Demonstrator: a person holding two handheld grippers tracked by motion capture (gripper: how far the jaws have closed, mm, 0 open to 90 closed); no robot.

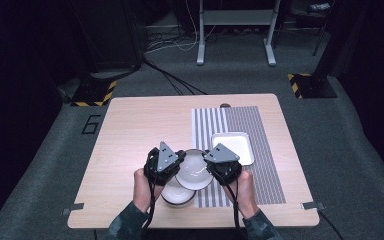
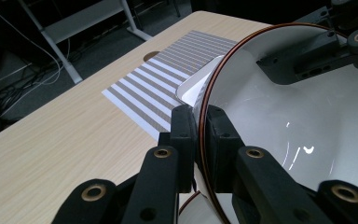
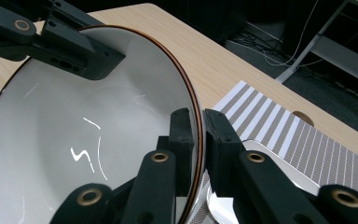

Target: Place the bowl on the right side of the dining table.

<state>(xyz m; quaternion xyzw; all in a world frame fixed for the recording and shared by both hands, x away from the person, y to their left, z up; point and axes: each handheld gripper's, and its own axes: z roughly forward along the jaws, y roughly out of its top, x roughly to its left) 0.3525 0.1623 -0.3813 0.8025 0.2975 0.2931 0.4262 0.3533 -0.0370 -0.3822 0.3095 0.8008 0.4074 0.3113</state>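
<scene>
From the high view, the left gripper [image 1: 179, 161] and the right gripper [image 1: 211, 161] hold a white bowl [image 1: 194, 170] between them above the near edge of the table [image 1: 140, 125], each clamped on an opposite side of its rim. A second bowl [image 1: 172, 196] sits on the table just below and to the left, and a square white dish [image 1: 234, 146] lies on a striped mat [image 1: 260, 150] beside the right gripper. It looks like a two-handed carry; both hands should move together and keep level, so the rim does not twist out of either grip.

In the left gripper view, the jaws are pressed together on the brown-edged rim of the bowl [image 2: 284, 121], one jaw inside and one outside. The other gripper [image 2: 317, 51] bites the far rim. Beyond lie the mat [image 2: 168, 84] and pale wood.

In the right gripper view, the jaws likewise pinch the rim of the bowl [image 3: 98, 140], with the other gripper [image 3: 70, 51] across it. The dish [image 3: 265, 154] shows just under the jaws.

The table is light wood on grey carpet [image 1: 330, 150]; a white stand [image 1: 235, 30] and loose cables lie beyond, in a dark room.
</scene>
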